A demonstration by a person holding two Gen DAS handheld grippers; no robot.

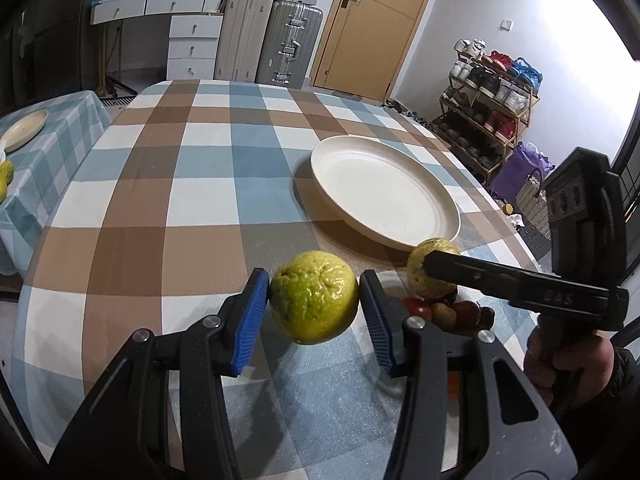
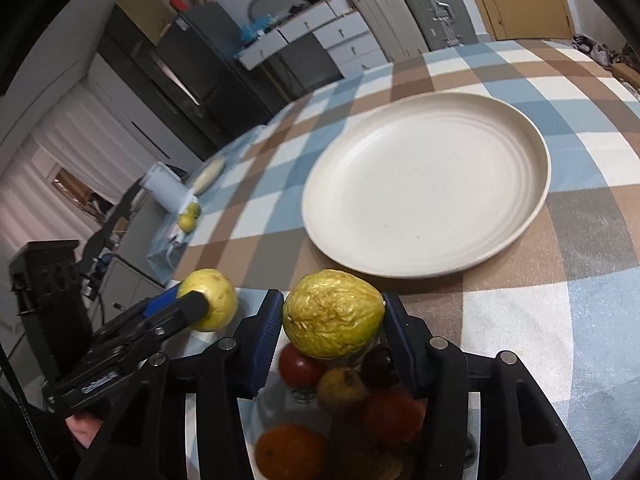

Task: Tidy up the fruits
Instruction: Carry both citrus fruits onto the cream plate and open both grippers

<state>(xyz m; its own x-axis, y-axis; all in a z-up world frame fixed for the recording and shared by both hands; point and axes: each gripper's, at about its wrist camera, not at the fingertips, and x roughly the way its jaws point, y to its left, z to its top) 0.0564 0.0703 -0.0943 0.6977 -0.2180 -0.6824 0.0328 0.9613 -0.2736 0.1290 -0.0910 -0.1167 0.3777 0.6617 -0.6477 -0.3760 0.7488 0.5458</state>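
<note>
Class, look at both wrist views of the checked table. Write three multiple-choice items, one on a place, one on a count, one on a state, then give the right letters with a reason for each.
1. Where is the cream plate?
A. On the checked tablecloth
B. On the floor
C. Atop a suitcase

2. How many fruits lie on that plate?
A. Three
B. One
C. None

3. What is between the left gripper pads?
A. A yellow-green citrus
B. A spoon
C. Nothing

Answers: 1 A, the plate sits on the cloth beyond both grippers. 2 C, its surface is bare in both views. 3 A, both blue pads touch the fruit's sides, lifted off the cloth.
</note>
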